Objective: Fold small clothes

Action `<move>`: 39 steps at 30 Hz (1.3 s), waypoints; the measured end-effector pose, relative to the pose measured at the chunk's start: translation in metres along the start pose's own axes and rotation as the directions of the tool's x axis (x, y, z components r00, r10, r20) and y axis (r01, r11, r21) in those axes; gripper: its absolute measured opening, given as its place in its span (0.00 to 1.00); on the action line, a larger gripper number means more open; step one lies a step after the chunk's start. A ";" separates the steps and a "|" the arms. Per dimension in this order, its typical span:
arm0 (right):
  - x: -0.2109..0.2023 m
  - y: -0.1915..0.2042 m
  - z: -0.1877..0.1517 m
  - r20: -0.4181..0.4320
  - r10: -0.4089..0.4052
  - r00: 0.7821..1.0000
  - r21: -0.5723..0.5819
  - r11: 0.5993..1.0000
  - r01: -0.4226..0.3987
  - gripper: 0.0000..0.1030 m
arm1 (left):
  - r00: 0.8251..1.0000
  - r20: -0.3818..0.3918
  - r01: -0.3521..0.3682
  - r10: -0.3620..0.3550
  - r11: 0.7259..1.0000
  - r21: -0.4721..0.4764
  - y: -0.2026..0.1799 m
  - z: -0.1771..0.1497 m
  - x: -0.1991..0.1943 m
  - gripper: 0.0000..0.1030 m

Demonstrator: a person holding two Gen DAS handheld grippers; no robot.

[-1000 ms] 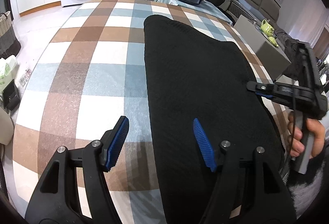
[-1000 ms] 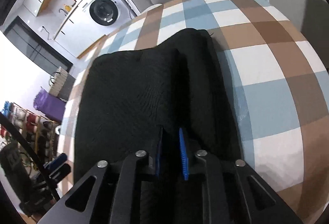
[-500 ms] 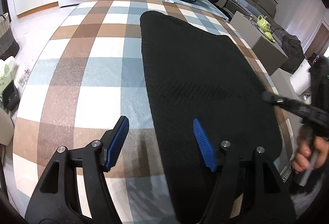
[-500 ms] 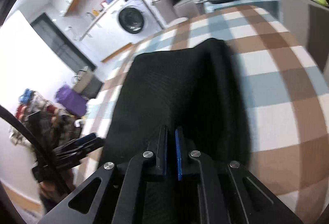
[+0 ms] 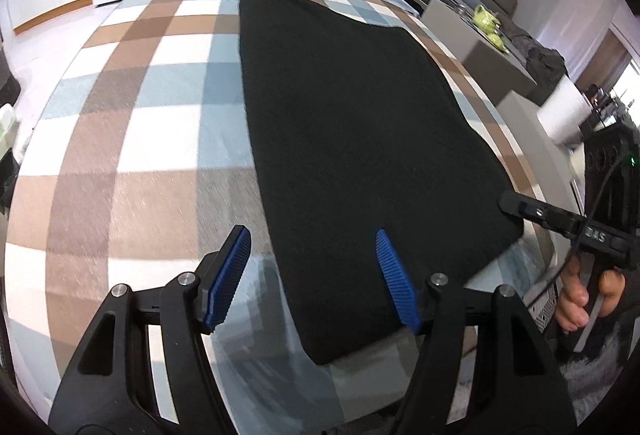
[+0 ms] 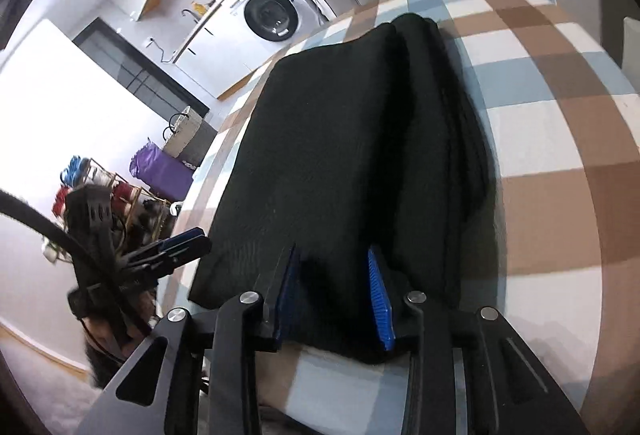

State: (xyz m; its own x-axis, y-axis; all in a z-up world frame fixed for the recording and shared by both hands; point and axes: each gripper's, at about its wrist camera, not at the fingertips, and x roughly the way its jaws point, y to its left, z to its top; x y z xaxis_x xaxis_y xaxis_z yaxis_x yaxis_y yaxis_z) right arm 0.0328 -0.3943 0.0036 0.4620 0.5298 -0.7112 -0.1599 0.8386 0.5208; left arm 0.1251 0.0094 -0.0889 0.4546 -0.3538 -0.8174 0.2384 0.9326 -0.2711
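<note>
On the checked table cloth [image 5: 132,163], at 12 o'clock from both grippers: black cloth [image 5: 352,139] lies folded | right gripper [image 6: 334,295] has just let go, fingers now spread | left gripper [image 5: 316,275] wide apart, empty | this fold looks done

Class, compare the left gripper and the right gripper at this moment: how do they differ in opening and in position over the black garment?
The left gripper has its jaws spread wide; the right gripper has its jaws open more narrowly. The left gripper straddles the long edge of the black garment, one blue pad over the checked tablecloth; the right gripper has both pads over the garment's near end. Both are open, hold nothing, and have black frames with blue ribbed pads.
</note>
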 end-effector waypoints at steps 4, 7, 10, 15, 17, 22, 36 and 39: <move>-0.015 0.012 0.004 0.098 0.034 0.995 -0.070 0.997 -0.027 0.05 | 1.000 -0.008 -0.008 0.008 1.000 0.007 -0.005 -0.010 -0.002 0.61; -0.011 0.006 0.005 0.070 -0.038 0.997 -0.052 0.998 0.042 0.05 | 1.000 -0.002 -0.008 0.008 1.000 0.003 -0.006 -0.014 -0.005 0.61; 0.007 -0.005 0.002 0.005 -0.136 0.991 -0.013 0.991 0.136 0.06 | 1.000 -0.010 -0.020 0.020 1.000 -0.003 -0.005 -0.018 -0.005 0.61; -0.013 -0.005 0.005 0.068 -0.134 0.989 0.021 0.991 0.133 0.40 | 1.000 -0.018 -0.013 0.012 1.000 -0.007 -0.005 -0.022 -0.007 0.61; -0.020 -0.014 0.004 0.085 -0.147 0.985 0.047 0.989 0.143 0.47 | 1.000 -0.022 -0.012 0.012 1.000 -0.005 -0.006 -0.022 -0.005 0.61; -0.016 -0.031 0.002 0.052 -0.104 0.993 0.143 0.985 0.096 0.50 | 0.999 -0.034 -0.011 0.010 1.000 -0.026 -0.007 -0.015 0.004 0.61; 0.003 -0.027 0.013 0.020 -0.078 0.997 0.135 0.988 0.075 0.64 | 0.999 -0.035 -0.011 0.011 1.000 0.001 -0.011 0.002 0.017 0.25; 0.011 -0.023 0.013 0.015 -0.087 0.996 0.116 0.990 0.084 0.38 | 0.999 -0.038 -0.032 0.033 0.999 0.025 -0.010 0.005 0.017 0.19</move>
State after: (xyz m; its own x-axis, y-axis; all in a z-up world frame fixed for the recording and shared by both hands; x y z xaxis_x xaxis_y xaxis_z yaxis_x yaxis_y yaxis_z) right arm 0.0527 -0.4095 -0.0100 0.4875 0.4530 -0.7464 -0.0181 0.8599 0.5101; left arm 0.1353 -0.0066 -0.0975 0.4292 -0.3199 -0.8447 0.2447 0.9414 -0.2321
